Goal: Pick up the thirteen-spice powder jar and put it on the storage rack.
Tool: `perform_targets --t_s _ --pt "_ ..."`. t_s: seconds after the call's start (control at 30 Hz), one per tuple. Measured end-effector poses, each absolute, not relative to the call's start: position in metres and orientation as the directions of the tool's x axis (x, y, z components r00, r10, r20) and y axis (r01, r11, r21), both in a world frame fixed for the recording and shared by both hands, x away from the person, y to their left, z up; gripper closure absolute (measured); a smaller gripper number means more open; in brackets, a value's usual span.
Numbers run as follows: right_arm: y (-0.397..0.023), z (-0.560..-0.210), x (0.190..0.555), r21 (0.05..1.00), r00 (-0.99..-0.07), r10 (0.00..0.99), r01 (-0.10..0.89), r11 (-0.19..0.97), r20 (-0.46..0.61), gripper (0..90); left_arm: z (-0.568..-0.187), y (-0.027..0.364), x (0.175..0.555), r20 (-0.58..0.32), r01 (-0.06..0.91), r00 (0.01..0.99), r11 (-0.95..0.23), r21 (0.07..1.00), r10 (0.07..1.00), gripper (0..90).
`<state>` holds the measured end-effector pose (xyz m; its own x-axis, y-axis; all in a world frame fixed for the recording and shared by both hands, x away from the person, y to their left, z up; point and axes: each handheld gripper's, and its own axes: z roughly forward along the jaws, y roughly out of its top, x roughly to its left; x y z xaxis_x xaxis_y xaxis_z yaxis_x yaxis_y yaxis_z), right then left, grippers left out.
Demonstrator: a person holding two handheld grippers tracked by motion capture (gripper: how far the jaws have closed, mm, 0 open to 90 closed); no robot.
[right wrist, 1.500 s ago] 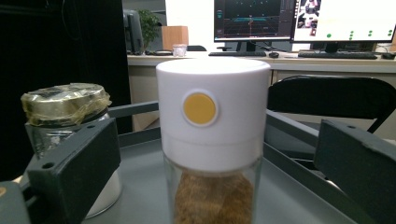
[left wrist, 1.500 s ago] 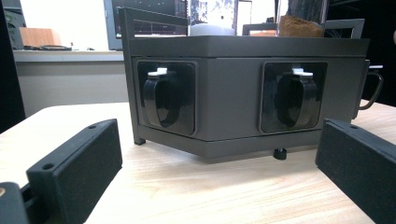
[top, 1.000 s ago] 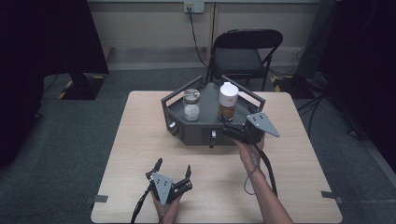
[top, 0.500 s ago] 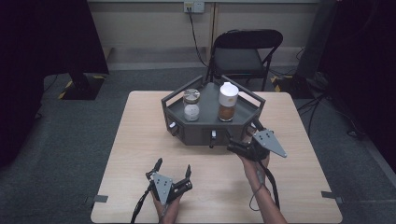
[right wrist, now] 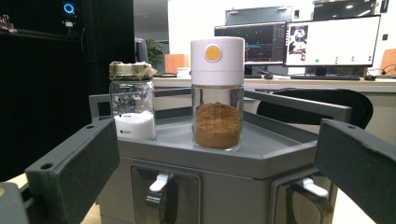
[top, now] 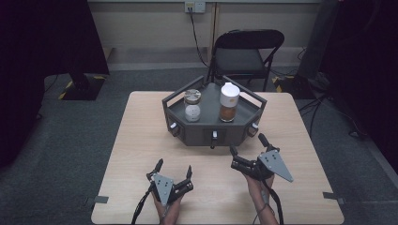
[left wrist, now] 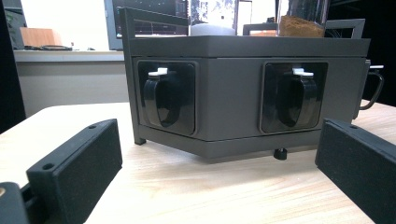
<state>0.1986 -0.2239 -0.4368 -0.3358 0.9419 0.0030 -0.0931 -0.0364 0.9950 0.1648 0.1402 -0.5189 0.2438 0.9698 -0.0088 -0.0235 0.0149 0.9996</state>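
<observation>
Two handheld black two-jaw grippers sit over the near half of the pale wood-grain table (top: 141, 140), and both are spread wide with nothing between the jaws. The left gripper (top: 173, 171) is low near the front edge, with a wide strip of bare tabletop ahead of it before the dark grey, six-sided tray stand with raised rail handles (top: 213, 129); in its own view that same stand (left wrist: 243, 93) shows two recessed pockets, each with a glossy black loop handle and a small white tab on top, and a stubby foot under the bottom edge. The right gripper (top: 246, 150) sits closer to the stand, just off its front right corner, jaws pointing at it and not touching; there's open table to its right out to the table edge. From the right gripper view (right wrist: 219, 186) the stand's flat top is about level with the jaws, with its matte grey rail running around the back. Straight ahead of the right gripper stands the clear glass jar with a white cylindrical cap and orange dot, about a third full of brown powder (right wrist: 217, 93). Left of that, well apart, is a shorter clear glass jar with a dull metal lid and white grains at the bottom (right wrist: 132, 100). Both jars are upright, with free tray floor around them. The jaw pads look like matte, slightly rough black blocks.
</observation>
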Motion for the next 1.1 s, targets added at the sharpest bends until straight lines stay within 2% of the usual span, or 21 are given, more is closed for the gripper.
perform_targets --t_s 0.57,1.1 --pt "-0.230 -0.464 0.170 0.997 -0.318 0.947 -0.051 -0.053 0.034 0.0 -0.519 0.139 0.164 -0.009 -0.024 0.237 0.015 1.000 0.972 0.0" --pt "-0.235 -0.488 0.156 0.999 -0.284 0.959 -0.038 -0.034 0.022 0.0 -0.519 0.137 0.163 -0.010 -0.024 0.222 0.015 1.000 0.975 0.0"
